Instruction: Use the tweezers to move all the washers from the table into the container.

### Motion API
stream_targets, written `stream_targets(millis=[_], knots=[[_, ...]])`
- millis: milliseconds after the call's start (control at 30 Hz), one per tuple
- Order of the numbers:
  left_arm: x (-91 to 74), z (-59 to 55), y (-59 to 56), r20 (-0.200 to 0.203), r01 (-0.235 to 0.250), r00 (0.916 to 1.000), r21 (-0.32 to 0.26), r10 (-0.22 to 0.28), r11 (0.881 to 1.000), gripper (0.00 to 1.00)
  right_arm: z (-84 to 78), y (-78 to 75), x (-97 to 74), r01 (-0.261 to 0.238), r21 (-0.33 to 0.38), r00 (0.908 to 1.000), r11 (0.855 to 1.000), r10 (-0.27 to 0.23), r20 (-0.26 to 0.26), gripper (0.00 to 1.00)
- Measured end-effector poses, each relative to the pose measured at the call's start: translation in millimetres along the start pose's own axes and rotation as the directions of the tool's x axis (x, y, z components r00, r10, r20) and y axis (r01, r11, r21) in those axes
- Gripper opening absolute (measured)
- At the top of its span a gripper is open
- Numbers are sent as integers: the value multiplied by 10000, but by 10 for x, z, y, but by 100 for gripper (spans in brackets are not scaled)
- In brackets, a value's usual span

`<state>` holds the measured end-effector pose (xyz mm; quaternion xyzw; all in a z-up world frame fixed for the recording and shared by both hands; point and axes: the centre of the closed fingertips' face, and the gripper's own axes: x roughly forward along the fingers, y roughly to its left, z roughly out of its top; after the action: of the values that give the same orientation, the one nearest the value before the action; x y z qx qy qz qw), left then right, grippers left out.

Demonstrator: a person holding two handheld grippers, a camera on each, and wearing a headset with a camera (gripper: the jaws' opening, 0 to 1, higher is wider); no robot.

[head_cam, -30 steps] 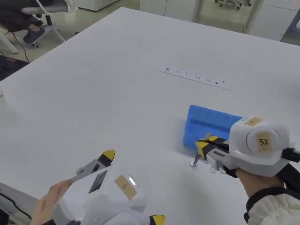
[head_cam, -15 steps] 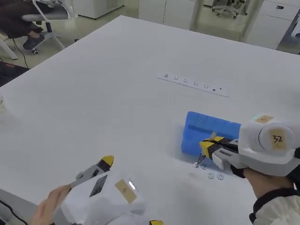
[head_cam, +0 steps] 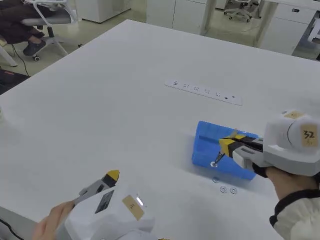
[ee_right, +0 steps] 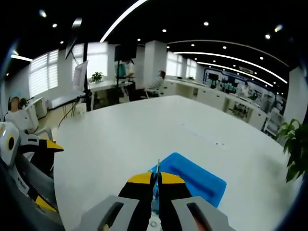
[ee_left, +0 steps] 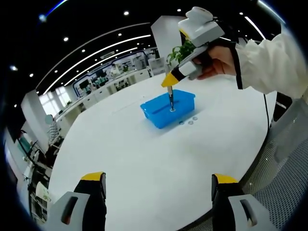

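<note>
A blue container [head_cam: 206,149] sits on the white table [head_cam: 110,100]. My right gripper [head_cam: 229,143] is shut on metal tweezers [head_cam: 218,158] that point down over the container's near part. A small washer [head_cam: 214,164] appears pinched at their tips. Three washers [head_cam: 223,189] lie on the table just in front of the container. The left gripper view shows the container [ee_left: 156,109], the tweezers [ee_left: 171,98] and the loose washers [ee_left: 190,122]. My left gripper [ee_left: 159,187] is open and holds nothing, low at the near left [head_cam: 138,207]. The right gripper view looks along the tweezers [ee_right: 155,192] at the container [ee_right: 197,183].
A white power strip [head_cam: 205,91] lies on the table beyond the container. Office chairs [head_cam: 47,20] stand past the table's far left edge. The table's near edge runs close under my left gripper. A wide bare stretch of table lies left of the container.
My right gripper has lifted the tweezers from the table beside the loose washers and carried their tips back over the container. The head camera has shifted a little. My left gripper has barely moved.
</note>
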<state>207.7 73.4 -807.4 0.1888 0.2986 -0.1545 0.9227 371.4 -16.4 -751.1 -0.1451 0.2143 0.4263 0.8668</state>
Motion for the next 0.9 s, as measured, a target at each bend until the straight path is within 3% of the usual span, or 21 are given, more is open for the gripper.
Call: stream_targets(millis=[333,733,833,900], knots=[[4,-1,-9,10,12,10000,12,-12,10000,92,183,-102,95,330,-186,9983,9993,-321,481,0],[6,-24,-5,-123,-25,9999,19,26,10000,91,13,-178,379,438,250,9990,9987,-441,118,0],[10,-31,0,-158,-48,9999,41,48,10000,91,-34,-206,419,571,-20,9983,9984,-570,76,0],[13,-36,6,-186,-68,9998,26,68,10000,91,-61,-253,448,767,-645,9970,9950,-760,128,0]])
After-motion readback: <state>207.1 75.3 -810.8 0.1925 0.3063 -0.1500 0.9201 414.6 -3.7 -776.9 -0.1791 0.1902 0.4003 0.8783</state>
